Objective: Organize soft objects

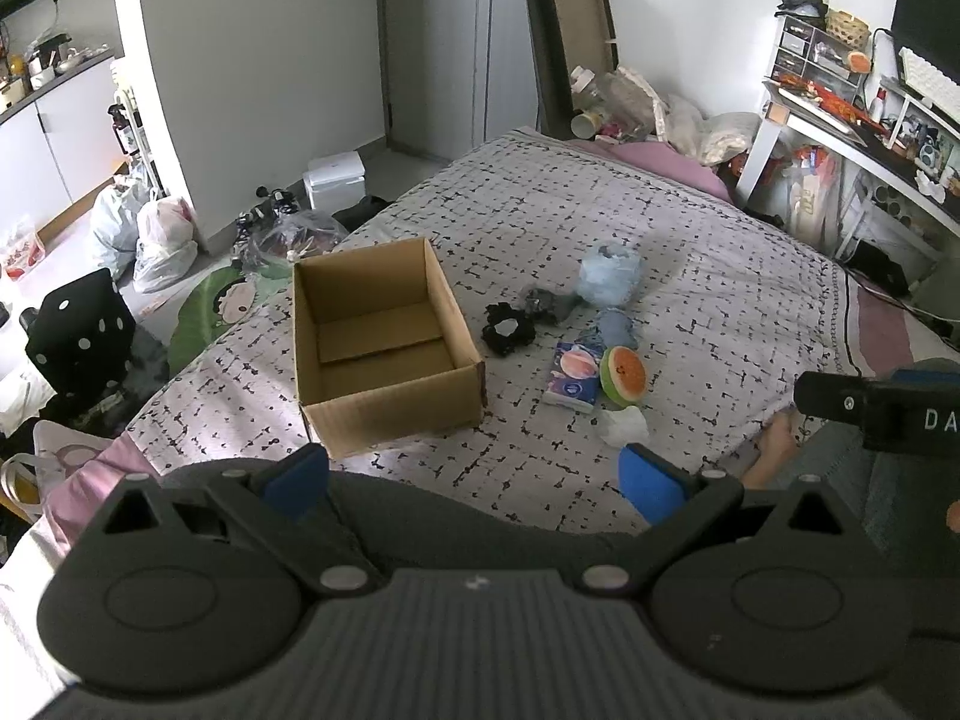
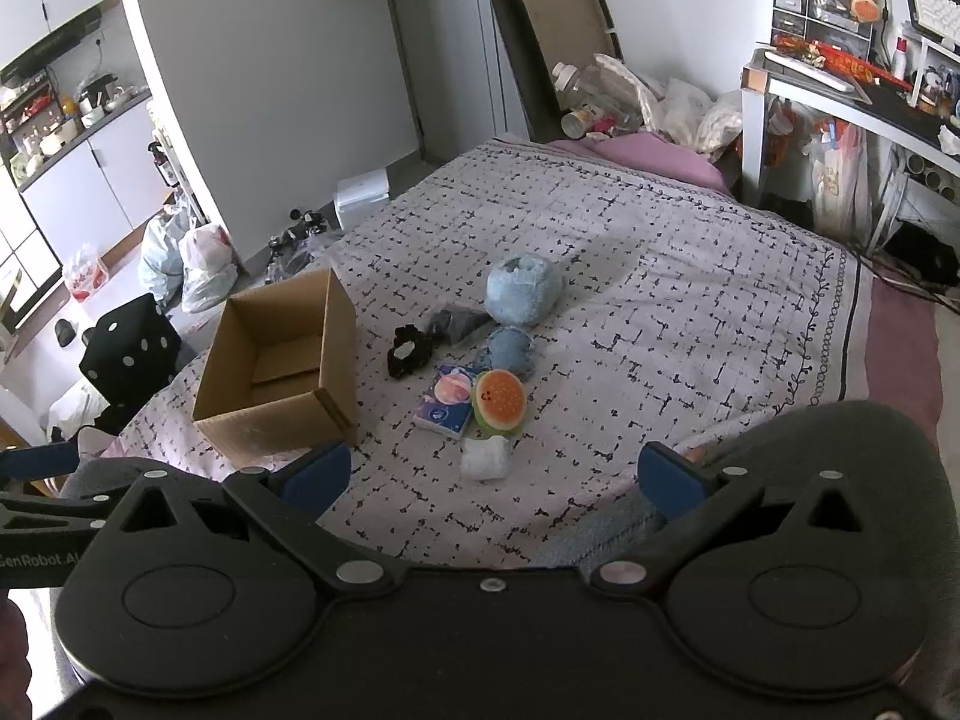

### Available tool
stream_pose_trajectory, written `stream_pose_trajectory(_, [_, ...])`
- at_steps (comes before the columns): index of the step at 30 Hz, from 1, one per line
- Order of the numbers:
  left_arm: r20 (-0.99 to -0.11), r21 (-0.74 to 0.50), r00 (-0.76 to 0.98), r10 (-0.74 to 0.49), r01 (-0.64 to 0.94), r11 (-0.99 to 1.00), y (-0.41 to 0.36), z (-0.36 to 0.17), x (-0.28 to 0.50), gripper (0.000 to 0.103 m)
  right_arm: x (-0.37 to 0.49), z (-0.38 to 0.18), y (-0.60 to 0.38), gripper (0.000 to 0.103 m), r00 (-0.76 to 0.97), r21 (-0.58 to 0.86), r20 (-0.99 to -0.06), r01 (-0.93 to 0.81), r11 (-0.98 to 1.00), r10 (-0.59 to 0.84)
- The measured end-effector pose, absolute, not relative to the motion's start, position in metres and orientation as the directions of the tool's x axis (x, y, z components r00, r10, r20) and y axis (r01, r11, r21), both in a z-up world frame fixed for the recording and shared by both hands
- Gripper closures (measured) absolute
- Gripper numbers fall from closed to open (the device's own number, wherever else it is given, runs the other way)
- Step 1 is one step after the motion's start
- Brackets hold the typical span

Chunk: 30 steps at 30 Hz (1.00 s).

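An empty open cardboard box (image 1: 384, 342) (image 2: 282, 372) stands on the bed. To its right lies a row of soft things: a light blue fluffy ball (image 1: 611, 273) (image 2: 523, 289), a dark grey bundle (image 1: 547, 302) (image 2: 456, 324), a black scrunchie (image 1: 509, 329) (image 2: 405, 354), a blue denim piece (image 1: 618, 327) (image 2: 510, 349), a tissue pack (image 1: 573, 375) (image 2: 447, 402), a watermelon plush (image 1: 624, 375) (image 2: 500, 401) and a white soft wad (image 1: 624, 425) (image 2: 487, 459). My left gripper (image 1: 474, 480) and right gripper (image 2: 492, 474) are open and empty, held above the bed's near edge.
The bed (image 1: 690, 276) has a patterned grey cover. Bags (image 1: 162, 240) and a black dotted cube (image 1: 81, 330) sit on the floor to the left. A cluttered desk (image 1: 870, 132) stands at the right. Bottles and bags pile at the bed's far end (image 2: 630, 102).
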<state>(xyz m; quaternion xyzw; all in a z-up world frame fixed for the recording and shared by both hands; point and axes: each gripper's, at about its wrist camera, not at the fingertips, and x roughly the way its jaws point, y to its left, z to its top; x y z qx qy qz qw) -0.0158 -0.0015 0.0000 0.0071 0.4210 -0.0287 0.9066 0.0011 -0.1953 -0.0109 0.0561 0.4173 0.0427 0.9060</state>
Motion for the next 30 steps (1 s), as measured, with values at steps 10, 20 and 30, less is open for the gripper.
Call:
stream_pose_trajectory(10, [-0.761, -0.016, 0.647, -0.053, 0.064, 0.998, -0.0015, -0.0002, -0.0197, 0.001, -0.001, -0.0089, -0.196, 0.0, 0.652, 0.133, -0.749, -0.027, 0.991, 0.118])
stream_pose_trajectory(20, [-0.759, -0.018, 0.649, -0.057, 0.067, 0.998, -0.0015, -0.0009, -0.0219, 0.001, -0.0007, -0.0072, -0.1961, 0.0, 0.655, 0.129, -0.747, -0.031, 0.991, 0.118])
stream_pose_trajectory(30, [-0.759, -0.019, 0.649, -0.057, 0.066, 0.998, -0.0005, 0.0001, -0.0224, 0.001, -0.0009, -0.0067, -0.1945, 0.0, 0.657, 0.122, -0.745, -0.035, 0.992, 0.114])
